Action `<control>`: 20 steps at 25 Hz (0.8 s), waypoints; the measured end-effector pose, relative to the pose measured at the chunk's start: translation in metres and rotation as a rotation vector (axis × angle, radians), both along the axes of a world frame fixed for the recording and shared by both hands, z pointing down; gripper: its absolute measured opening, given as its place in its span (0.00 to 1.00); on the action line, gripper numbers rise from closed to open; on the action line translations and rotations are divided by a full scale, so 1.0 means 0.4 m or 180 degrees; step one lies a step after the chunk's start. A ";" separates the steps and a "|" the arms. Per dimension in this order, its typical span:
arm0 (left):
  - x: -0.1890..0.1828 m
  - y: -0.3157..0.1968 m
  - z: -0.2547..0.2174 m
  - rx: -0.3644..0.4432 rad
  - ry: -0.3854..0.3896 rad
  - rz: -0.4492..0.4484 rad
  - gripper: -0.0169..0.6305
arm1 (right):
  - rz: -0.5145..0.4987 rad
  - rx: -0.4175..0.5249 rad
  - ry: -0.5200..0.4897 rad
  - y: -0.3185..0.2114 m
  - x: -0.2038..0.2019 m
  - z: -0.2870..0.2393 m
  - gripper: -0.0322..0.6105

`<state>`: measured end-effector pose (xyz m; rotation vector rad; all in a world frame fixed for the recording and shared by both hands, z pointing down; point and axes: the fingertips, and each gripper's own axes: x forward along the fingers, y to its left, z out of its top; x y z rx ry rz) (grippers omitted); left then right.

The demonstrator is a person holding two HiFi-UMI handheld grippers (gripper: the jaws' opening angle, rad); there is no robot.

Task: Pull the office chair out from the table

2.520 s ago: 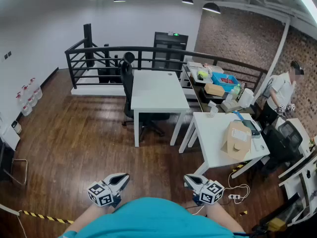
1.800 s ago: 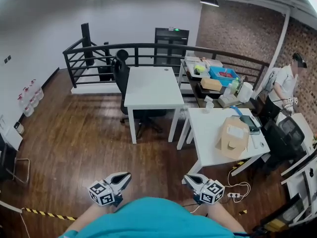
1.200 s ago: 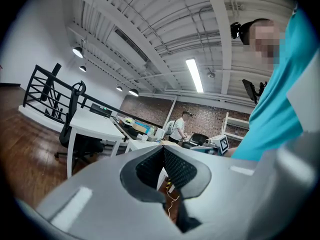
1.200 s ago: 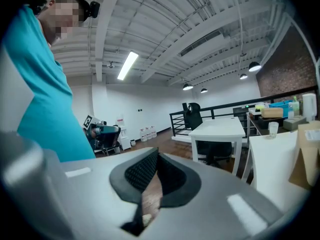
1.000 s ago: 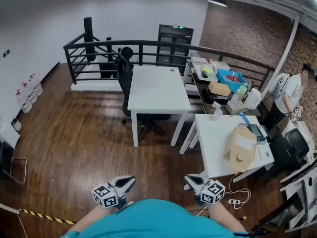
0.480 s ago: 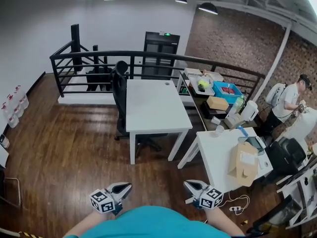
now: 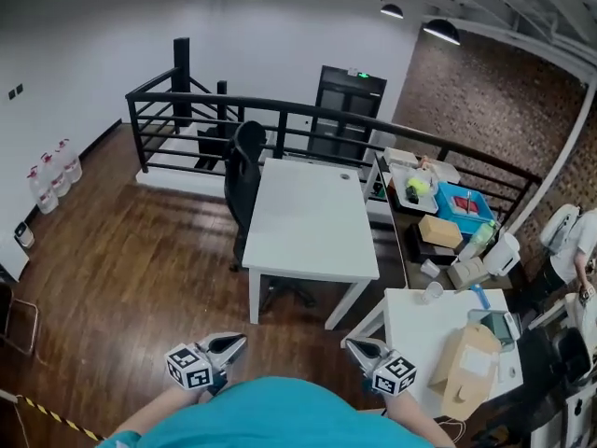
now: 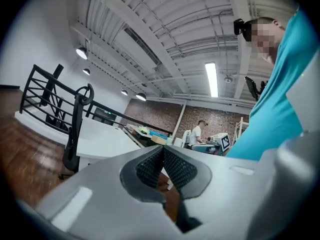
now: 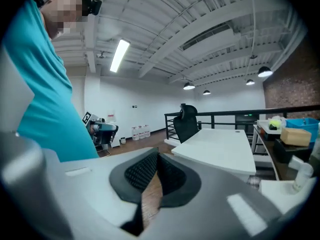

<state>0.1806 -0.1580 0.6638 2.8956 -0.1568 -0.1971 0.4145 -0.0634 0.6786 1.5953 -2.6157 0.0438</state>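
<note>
A black office chair (image 7: pixel 244 171) stands pushed in at the left side of the long white table (image 7: pixel 308 217), its seat under the tabletop. Both grippers are held low, close to the person's body and well short of the table. The left gripper (image 7: pixel 231 343) is shut with nothing in it, and so is the right gripper (image 7: pixel 354 346). In the left gripper view the chair (image 8: pixel 75 129) shows far off beyond the shut left gripper (image 8: pixel 161 154). In the right gripper view the chair (image 9: pixel 187 121) sits behind the table (image 9: pixel 220 146), past the shut right gripper (image 9: pixel 157 159).
A second white table (image 7: pixel 420 329) at the lower right carries a cardboard box (image 7: pixel 471 367). A black railing (image 7: pixel 187 110) runs behind the chair. Shelves with a blue bin (image 7: pixel 466 208) stand at the right. Water bottles (image 7: pixel 51 175) line the left wall.
The person has walked toward the table, so the table and chair appear nearer and more central. Both grippers stay shut and low in front of the body.
</note>
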 end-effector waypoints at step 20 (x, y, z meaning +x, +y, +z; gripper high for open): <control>0.148 -0.547 0.024 0.0035 0.0077 -0.0078 0.07 | 0.0020 0.0112 -0.0012 -0.566 0.169 -0.012 0.05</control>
